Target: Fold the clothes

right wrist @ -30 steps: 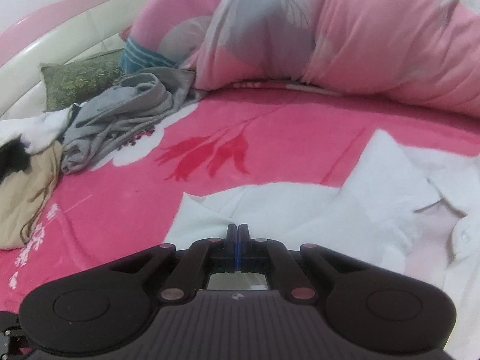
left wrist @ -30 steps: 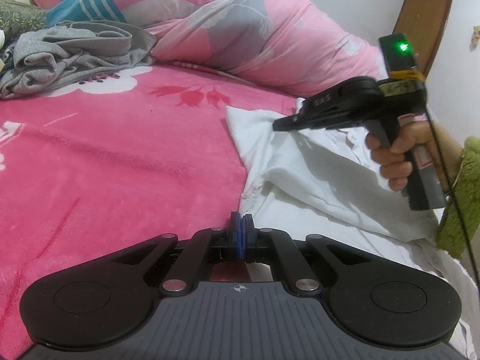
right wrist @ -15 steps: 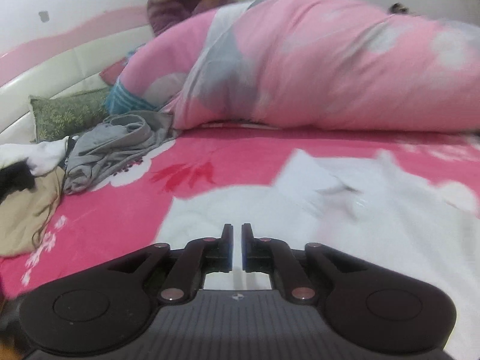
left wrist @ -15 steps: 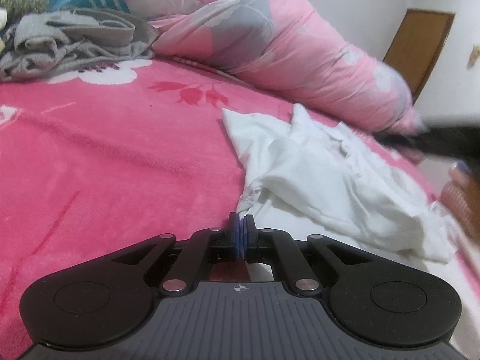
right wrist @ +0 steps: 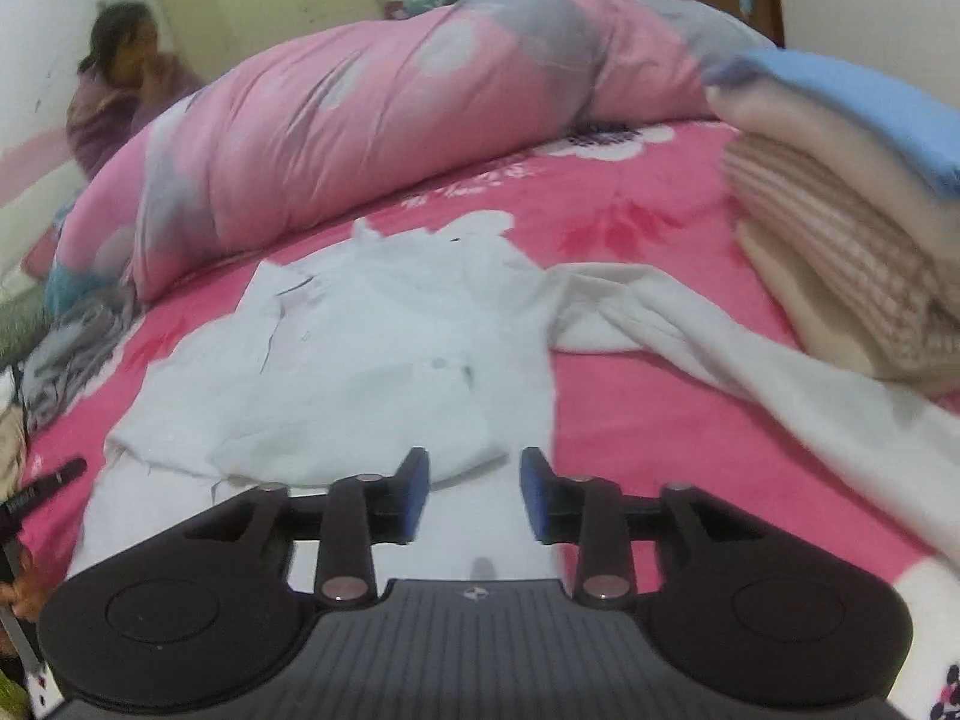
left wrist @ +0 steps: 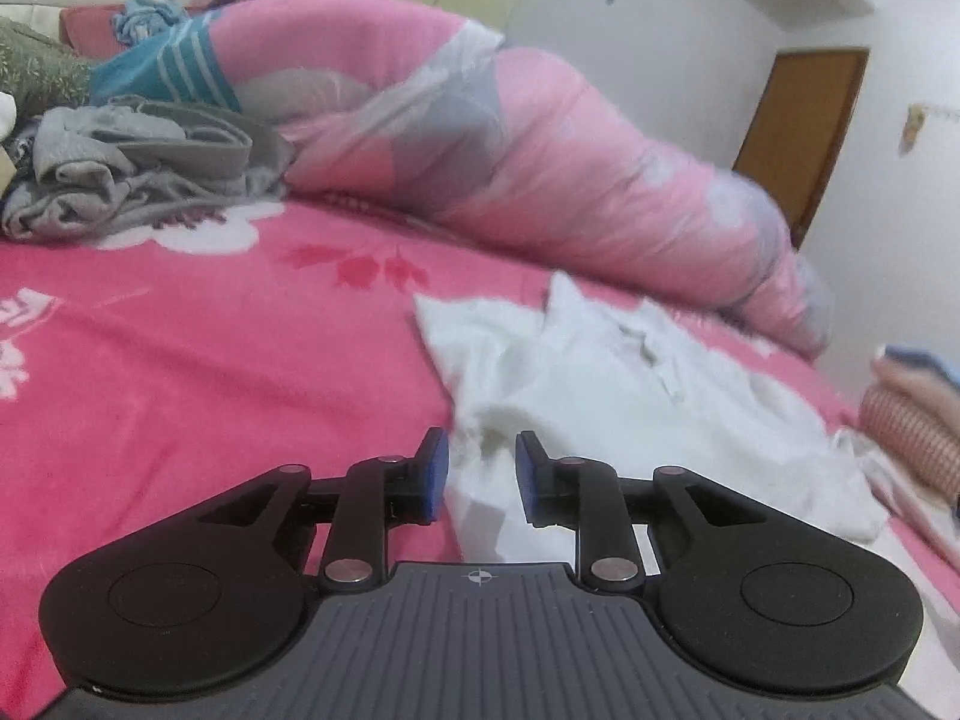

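Fingers of the left gripper are spreading apart, pinching nothing, with the white shirt lying just ahead of them; the right gripper is likewise opening above that shirt.
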The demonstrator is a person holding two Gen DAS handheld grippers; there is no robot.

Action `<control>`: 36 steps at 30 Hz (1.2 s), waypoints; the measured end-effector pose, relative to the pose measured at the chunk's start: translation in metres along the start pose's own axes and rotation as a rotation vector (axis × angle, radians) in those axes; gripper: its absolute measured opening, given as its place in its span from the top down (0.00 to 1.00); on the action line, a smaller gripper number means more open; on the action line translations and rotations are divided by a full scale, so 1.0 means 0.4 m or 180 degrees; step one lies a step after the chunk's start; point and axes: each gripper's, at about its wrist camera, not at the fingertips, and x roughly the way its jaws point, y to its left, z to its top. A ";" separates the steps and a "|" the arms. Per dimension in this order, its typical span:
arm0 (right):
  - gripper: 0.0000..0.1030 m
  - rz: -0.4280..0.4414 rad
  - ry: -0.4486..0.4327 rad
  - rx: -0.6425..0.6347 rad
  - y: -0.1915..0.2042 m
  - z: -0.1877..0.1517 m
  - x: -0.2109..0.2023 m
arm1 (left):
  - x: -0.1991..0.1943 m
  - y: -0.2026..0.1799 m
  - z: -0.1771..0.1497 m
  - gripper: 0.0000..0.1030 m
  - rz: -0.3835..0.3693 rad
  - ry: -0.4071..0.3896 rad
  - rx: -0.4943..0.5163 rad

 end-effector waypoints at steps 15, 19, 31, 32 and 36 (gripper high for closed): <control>0.51 0.0443 0.0736 -0.0179 0.029 0.190 0.402 | 0.055 -0.175 -0.028 0.68 0.0010 0.0454 0.0393; 0.93 0.0531 0.0923 -0.0247 0.038 0.189 0.433 | 0.072 -0.184 -0.047 0.68 0.0040 0.0554 0.0411; 0.99 0.1824 -0.0794 -0.1331 0.129 0.178 -0.009 | 0.043 -0.163 -0.044 0.68 -0.0009 0.0538 0.0224; 0.99 0.1825 -0.0838 -0.1447 0.131 0.156 -0.041 | 0.038 -0.159 -0.045 0.68 -0.0013 0.0538 0.0201; 0.99 0.1536 -0.0813 -0.1928 0.138 0.055 -0.093 | 0.031 -0.146 -0.053 0.68 0.0000 0.0583 0.0149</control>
